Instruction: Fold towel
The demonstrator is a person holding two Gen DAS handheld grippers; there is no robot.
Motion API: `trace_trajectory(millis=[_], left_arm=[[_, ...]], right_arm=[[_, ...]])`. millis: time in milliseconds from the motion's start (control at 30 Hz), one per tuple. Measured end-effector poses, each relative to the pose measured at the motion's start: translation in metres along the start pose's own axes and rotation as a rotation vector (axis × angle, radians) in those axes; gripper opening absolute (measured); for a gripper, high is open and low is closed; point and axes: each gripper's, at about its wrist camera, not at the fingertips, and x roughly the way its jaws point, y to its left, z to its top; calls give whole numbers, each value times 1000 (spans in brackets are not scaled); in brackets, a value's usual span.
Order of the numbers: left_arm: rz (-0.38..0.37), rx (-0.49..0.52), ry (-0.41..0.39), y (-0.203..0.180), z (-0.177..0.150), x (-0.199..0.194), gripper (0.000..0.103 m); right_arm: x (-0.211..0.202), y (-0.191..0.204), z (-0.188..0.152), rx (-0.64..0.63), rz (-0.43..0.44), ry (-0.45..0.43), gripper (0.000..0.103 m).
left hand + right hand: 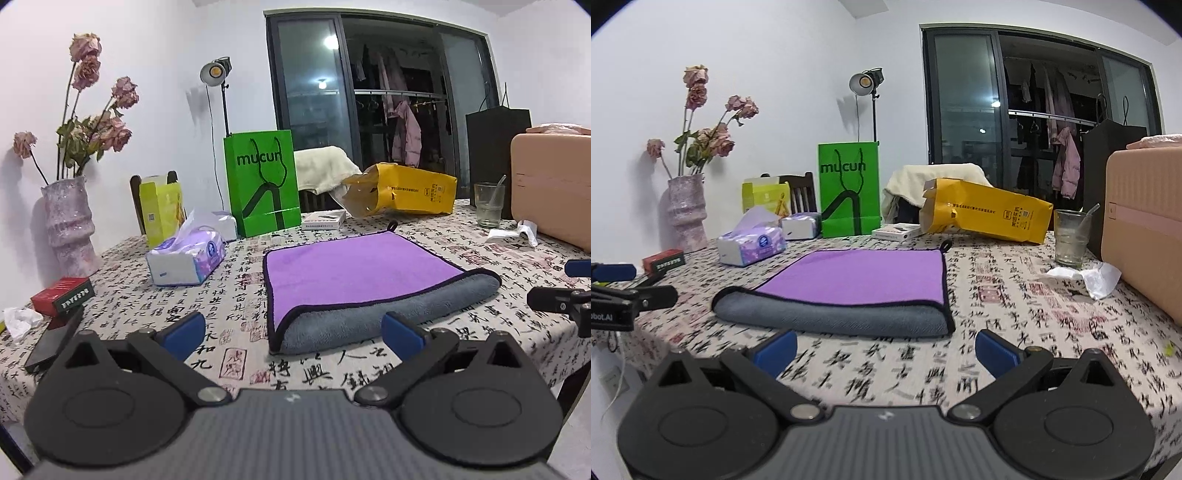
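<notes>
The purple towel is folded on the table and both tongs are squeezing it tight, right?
Not quite. The purple towel is folded on the table, but neither tongs squeeze it: the left tongs and right tongs are open and short of it, as both wrist views show.

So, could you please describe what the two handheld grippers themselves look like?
The left gripper and right gripper match: blue fingertip pads on black linkage arms, round black pivot housings, silver bolts and a grey ribbed body. White lettering ending "bot.AI" marks the left one's side.
</notes>
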Motion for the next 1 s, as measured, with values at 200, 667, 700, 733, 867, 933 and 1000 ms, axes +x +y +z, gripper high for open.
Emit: trace_trajectory(millis=[200,667,700,733,867,933,1000], left_arm=[[-30,-25,26,5,9,33,103],[-143,-44,212,16,6,108,43],[-146,-50,226,17,5,111,34],[-144,-54,232,18,5,112,25],[-130,-49,239,20,4,114,9],[-125,-44,244,21,5,115,7],[-118,-42,244,22,6,116,6]], right_arm=[[30,-14,9,-6,-17,3,103],[116,-56,27,65,102,159,74],[120,-58,27,69,114,167,71],[124,-60,28,73,125,180,71],[135,-65,27,82,167,233,43],[138,-65,27,72,166,245,30],[137,-65,27,60,157,244,10]])
